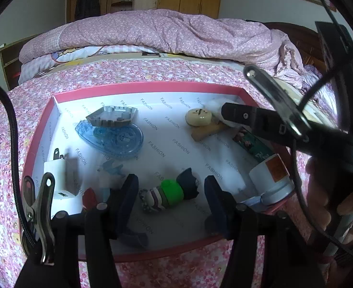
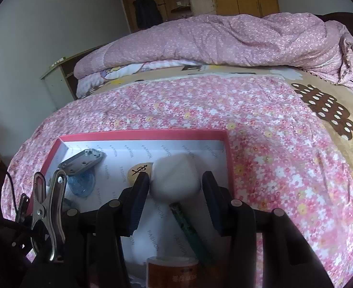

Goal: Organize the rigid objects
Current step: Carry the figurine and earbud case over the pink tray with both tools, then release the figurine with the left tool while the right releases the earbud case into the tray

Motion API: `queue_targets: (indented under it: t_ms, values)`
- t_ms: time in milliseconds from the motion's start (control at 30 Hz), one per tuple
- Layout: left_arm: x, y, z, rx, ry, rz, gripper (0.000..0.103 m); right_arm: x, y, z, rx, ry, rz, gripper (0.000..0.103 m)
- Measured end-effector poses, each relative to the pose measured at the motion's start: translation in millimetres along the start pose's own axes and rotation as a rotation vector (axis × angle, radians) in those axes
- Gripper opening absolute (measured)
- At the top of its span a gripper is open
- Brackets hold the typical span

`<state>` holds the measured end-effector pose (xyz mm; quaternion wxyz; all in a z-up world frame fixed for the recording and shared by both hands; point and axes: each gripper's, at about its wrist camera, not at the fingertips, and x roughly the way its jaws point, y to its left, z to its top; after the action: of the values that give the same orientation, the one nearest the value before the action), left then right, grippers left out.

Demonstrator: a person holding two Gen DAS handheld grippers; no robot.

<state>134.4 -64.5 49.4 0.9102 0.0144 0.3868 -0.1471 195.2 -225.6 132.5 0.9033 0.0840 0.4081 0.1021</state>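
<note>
The white block (image 2: 175,177) between the right claw's fingers is blurred. The orange-labelled bottle (image 2: 171,272) is cut off by the bottom edge. The left claw's finger hides part of the red piece (image 1: 89,198).

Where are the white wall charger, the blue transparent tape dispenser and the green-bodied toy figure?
white wall charger (image 1: 62,176), left wrist view, front face.
blue transparent tape dispenser (image 1: 115,139), left wrist view, round body.
green-bodied toy figure (image 1: 170,190), left wrist view, green middle.

1. The left hand-held gripper (image 1: 171,192) had black arms, dark blue ribbed pads and round silver screw heads.
2. A metal spring clip (image 1: 40,206) sat at eight o'clock, beside a black cable (image 1: 13,144).
3. The right hand-held gripper (image 2: 175,192) looked alike: black frame, blue pads, metal clip (image 2: 50,211) at eight o'clock.
</note>
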Motion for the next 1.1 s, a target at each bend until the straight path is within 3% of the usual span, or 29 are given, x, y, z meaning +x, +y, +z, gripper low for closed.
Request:
queue_targets:
  t_ms: [267,700,1100]
  values:
    - [-1.6,1.0,2.0,-0.007,0.002,0.010,0.060,-18.4,5.7,-1.3,-0.007,-0.031,0.028,0.062]
    - [-39.0,-2.3,6.5,-0.007,-0.057,-0.001,0.060,-59.6,16.8,-17.3,-0.006,-0.069,0.056,0.063]
    - [-70.3,9.8,-11.4,-0.047,-0.065,0.016,0.060,-92.0,37.4,-46.7,-0.019,-0.067,0.075,0.063]
